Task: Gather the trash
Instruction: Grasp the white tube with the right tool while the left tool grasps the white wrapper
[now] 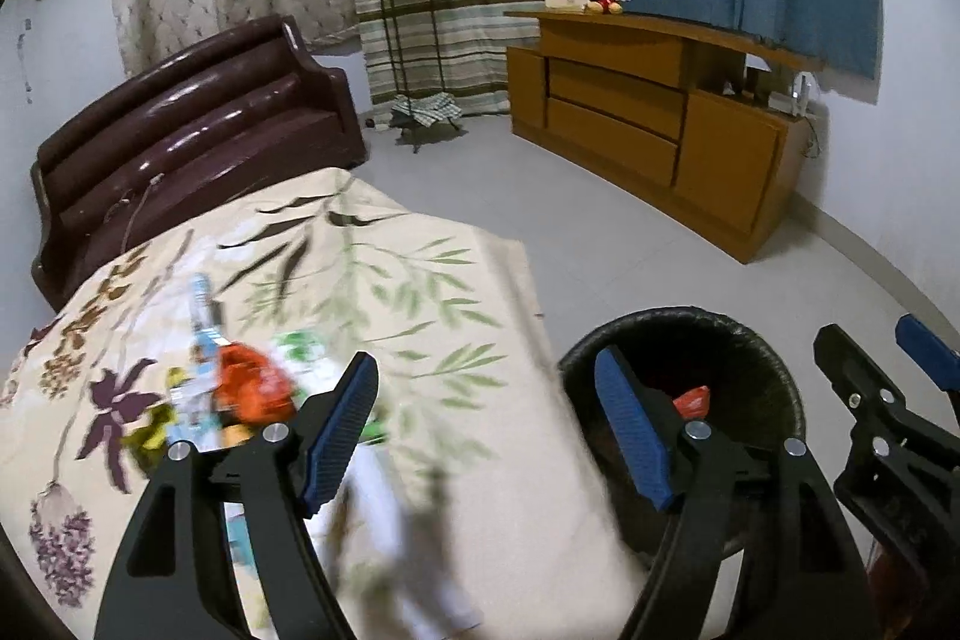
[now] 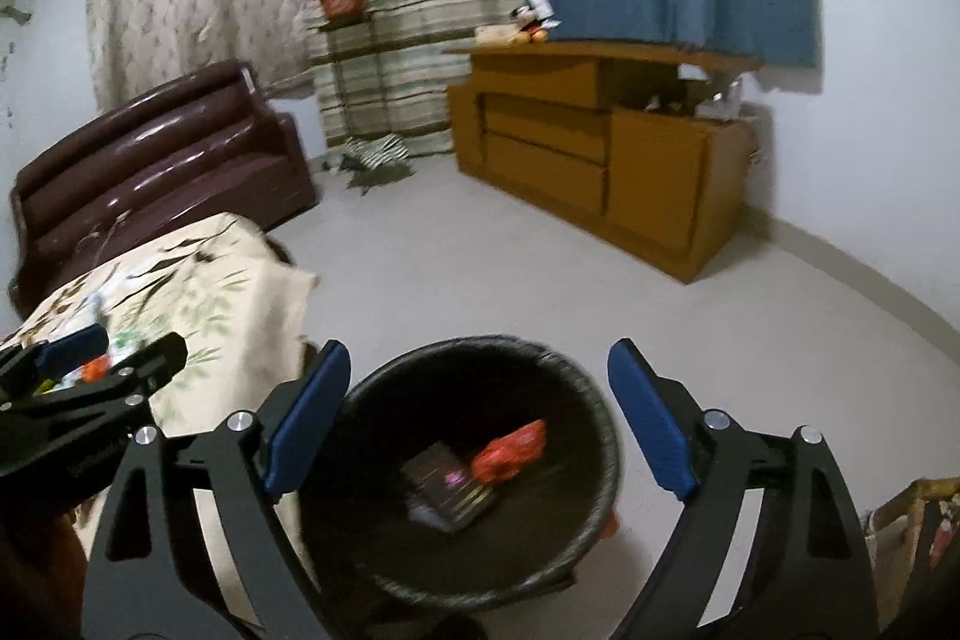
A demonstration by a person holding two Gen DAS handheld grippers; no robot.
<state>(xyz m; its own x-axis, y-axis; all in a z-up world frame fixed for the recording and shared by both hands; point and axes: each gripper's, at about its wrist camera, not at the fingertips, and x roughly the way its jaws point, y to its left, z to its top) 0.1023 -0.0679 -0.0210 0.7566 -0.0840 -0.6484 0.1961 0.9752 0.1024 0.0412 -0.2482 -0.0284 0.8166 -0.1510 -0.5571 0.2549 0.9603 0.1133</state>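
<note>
both wrist views look down-forward, sharing the bin (image 1: 750, 340) nearby.

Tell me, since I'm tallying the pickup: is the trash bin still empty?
No, the right wrist view shows a red wrapper and a dark packet lying inside the black bin.

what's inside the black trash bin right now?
In the black trash bin, the right wrist view shows a red wrapper and a dark flat packet lying side by side. Anything beneath them, or under the near rim, is hidden.
</note>
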